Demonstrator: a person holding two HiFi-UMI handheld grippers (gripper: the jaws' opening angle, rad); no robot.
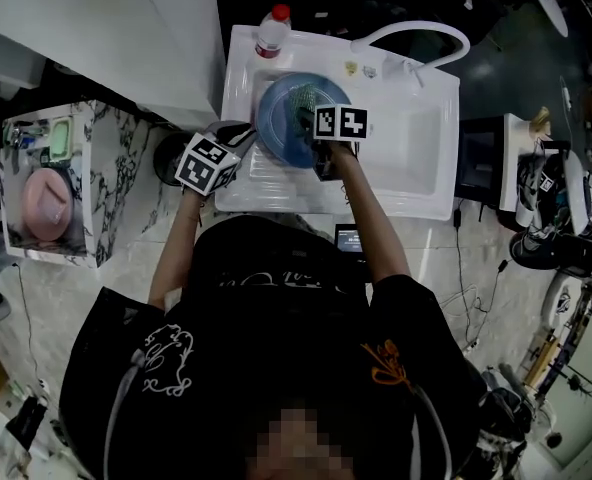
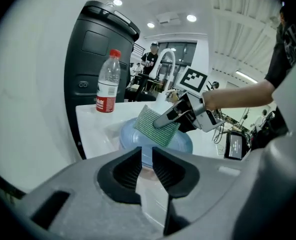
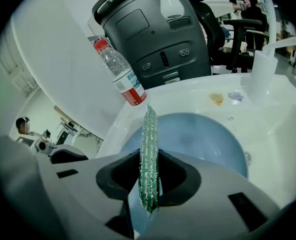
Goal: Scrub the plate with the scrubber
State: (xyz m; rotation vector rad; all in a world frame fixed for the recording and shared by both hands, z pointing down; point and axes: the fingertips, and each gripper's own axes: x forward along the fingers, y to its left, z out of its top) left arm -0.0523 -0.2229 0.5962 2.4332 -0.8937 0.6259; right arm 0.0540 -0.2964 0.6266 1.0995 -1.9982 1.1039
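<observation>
As seen from the head view: blue plate [image 1: 281, 133] in the left part of the white sink [image 1: 416, 168], with a bottle [image 1: 272, 30] at its 12 o'clock. Judged rigid, smooth and probably slick, and breakable if knocked against the basin. Best taken at the rim, leaving the face free for scrubbing.

Left tool [image 2: 147, 166] at the plate's 8 o'clock edge. Jaws drawn nearly together with the rim between them, pinching it, so far as the narrow gap shows.

Green scrubber [image 3: 149, 154] judged thin, light and floppy, with a ribbed, rough surface that should not slip. Best taken by one edge so that most of the pad reaches past the jaws.

Right tool [image 3: 149, 179] pressed shut on the scrubber's lower part. Shows the pad edge-on between the jaws, standing out toward 12 o'clock in the right gripper view. Holds it over the plate's face near 1 o'clock. Pad likely touching the plate, but not certain from these views.
</observation>
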